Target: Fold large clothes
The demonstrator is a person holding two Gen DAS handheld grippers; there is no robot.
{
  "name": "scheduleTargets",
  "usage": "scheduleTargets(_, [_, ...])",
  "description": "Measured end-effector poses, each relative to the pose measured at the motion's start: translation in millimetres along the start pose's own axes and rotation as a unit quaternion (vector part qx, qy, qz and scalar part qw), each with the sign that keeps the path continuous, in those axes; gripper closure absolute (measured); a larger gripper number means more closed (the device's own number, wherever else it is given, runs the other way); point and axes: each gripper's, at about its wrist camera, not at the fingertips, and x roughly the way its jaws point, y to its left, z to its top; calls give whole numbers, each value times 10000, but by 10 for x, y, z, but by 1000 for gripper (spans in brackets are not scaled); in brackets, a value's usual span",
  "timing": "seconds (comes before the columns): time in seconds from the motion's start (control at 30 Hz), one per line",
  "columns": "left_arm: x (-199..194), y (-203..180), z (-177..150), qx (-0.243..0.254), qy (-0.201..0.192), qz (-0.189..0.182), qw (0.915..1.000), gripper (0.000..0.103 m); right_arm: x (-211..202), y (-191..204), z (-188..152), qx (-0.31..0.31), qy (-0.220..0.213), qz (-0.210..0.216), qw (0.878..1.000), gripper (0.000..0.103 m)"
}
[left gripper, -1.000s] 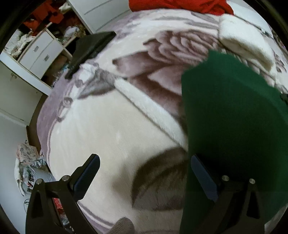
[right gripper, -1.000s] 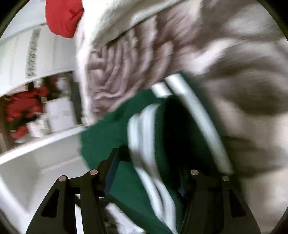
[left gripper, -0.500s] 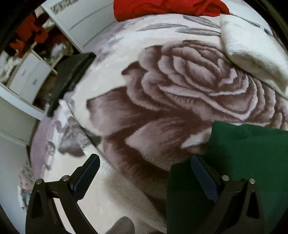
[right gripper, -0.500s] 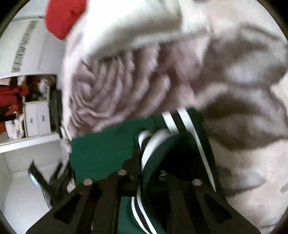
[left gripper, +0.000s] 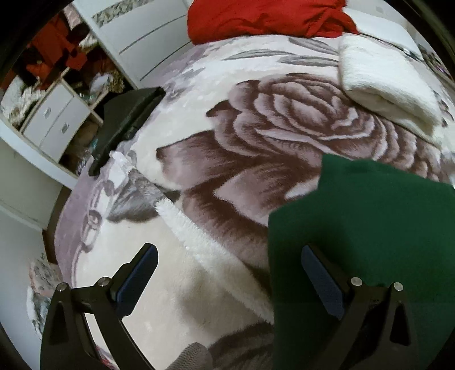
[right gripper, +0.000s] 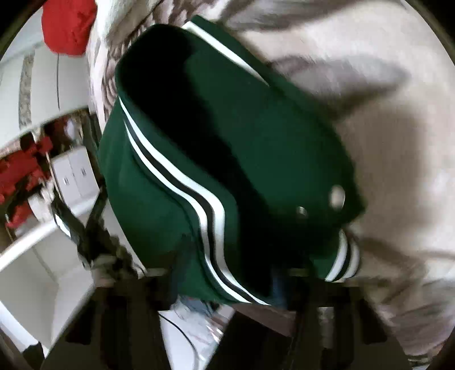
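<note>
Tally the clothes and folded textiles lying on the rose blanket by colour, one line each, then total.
Green: 1, the green jacket
Red: 1, the red garment
Cream: 1, the folded cream textile
Total: 3

A rose-patterned blanket (left gripper: 284,136) bears a red cloth (left gripper: 256,17) and a folded white towel (left gripper: 389,82).

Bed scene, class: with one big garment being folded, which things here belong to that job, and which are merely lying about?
In the job:
green jacket
right gripper, clamping it
left gripper, open

Lying about:
red garment
white folded blanket
black case
</note>
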Motion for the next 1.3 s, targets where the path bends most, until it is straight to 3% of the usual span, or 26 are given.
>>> scheduleTargets(0.13, [-77,-66,-110,103,-143,-221,9996,0,-320,111,-261,-223,-946,-877,9914,101])
scheduleTargets(0.2, [-74,-114,-132,172,-164,-79,9997,0,-178,-98,-250,-81,-790,-1353,9876,101])
scheduleTargets(0.27, [-44,-139,-115,351,-168,132,9992,0,74,-217,-205,226,-299,-1139,9928,101])
scheduleTargets(0.33, [-22,-47,-97,234,-125,-19,9996,0,126,4,-143,-192,-142,-1391,9900,100])
scheduleTargets(0.4, [12,62,-80,40,-14,-168,9998,0,19,251,-96,-479,-96,-1478,9878,86])
scheduleTargets(0.43, [15,89,-83,-18,22,-185,9998,0,-53,348,-76,-537,-139,-1472,9876,81])
scheduleTargets(0.47, [20,136,-68,-113,65,-210,9997,0,-144,453,-50,-587,-261,-1503,9865,66])
scheduleTargets(0.5, [8,184,-50,-222,84,-248,9994,0,-227,567,-23,-672,-432,-1555,9846,60])
scheduleTargets(0.63, [-125,306,44,-669,-72,-462,9967,0,-386,1102,222,-1238,-991,-1439,9768,60])
scheduleTargets(0.77, [-92,217,132,-687,-117,-587,9958,0,-250,1470,469,-1620,-1076,-1182,9738,59])
scheduleTargets(0.8, [-7,149,135,-613,1,-664,9959,0,-165,1509,527,-1704,-1092,-1357,9698,59])
scheduleTargets(0.87, [390,-73,70,-407,436,-765,9953,0,227,1509,781,-1775,-947,-2615,9440,59])
scheduleTargets(0.9, [456,-88,60,-421,451,-722,9955,0,351,1365,856,-1743,-768,-2796,9410,59])
scheduleTargets(0.97, [512,-15,95,-507,493,-954,9929,0,645,1128,1031,-1473,-407,-2754,9491,53])
scheduleTargets(1.03, [448,112,118,-574,475,-1149,9906,0,593,1105,1098,-1401,-296,-2498,9577,50])
scheduleTargets(1.13, [373,257,40,-635,474,-1185,9898,0,264,1062,1074,-1276,-287,-1675,9772,46])
scheduleTargets(1.17, [349,337,-41,-696,525,-1225,9886,0,147,1011,1043,-1209,-285,-1415,9821,36])
scheduleTargets(1.23, [332,422,-161,-818,604,-1380,9852,0,-19,912,988,-1271,-390,-1197,9839,28])
scheduleTargets(1.3, [304,550,-392,-1073,769,-1719,9762,0,-82,788,953,-1470,-454,-1223,9805,22])
